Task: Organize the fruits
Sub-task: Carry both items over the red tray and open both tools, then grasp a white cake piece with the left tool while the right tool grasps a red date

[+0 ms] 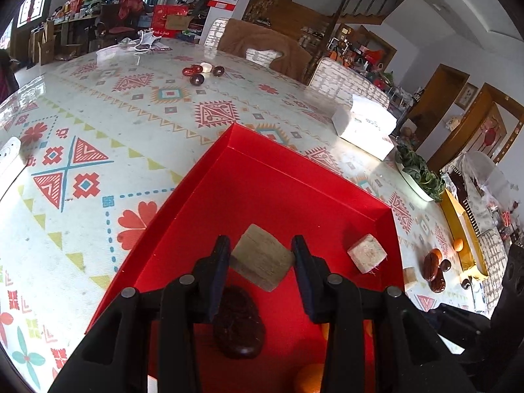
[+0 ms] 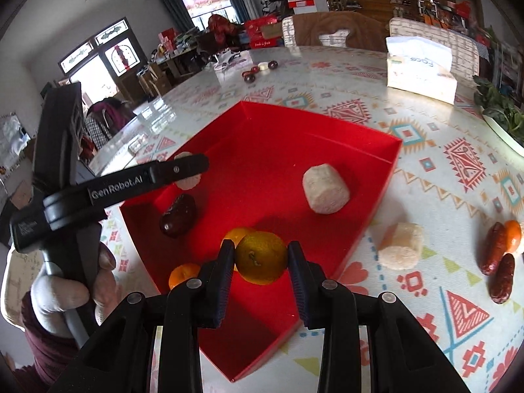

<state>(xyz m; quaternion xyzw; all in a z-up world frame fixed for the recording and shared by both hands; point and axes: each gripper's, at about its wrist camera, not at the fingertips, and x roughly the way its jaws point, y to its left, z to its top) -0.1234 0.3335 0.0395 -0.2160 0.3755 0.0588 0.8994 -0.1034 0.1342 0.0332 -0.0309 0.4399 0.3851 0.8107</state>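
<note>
Closest in the right wrist view, the right gripper (image 2: 261, 258) is clamping a round greenish-orange mandarin (image 2: 261, 257) between both pads, over the near corner of the shallow red cardboard tray (image 2: 386, 177). Just behind it, 2 smaller orange mandarins (image 2: 184, 273) are lying in the tray, along with a dark red dried date (image 2: 178, 215) and a pale rounded crumbly block (image 2: 325, 188). Only this view is showing the person's hand (image 2: 62, 291) gripping the left gripper's handle, that tool reaching over the tray's left side.

Meanwhile, the left wrist view is showing what that side angle is hiding: the left gripper (image 1: 261, 260) is squeezing a tan, grainy cube-shaped block (image 1: 261, 257) above the tray floor, with the date directly beneath its fingers.

Outside the tray, on the patterned tablecloth (image 2: 458, 163), another pale block (image 2: 400, 245), 2 dates (image 2: 497, 262) and an orange mandarin (image 2: 513, 235) are sitting to the right. Farther back, a white tissue box (image 2: 421, 77) and a cluster of small dark fruits (image 2: 258, 69) are resting near the far edge.
</note>
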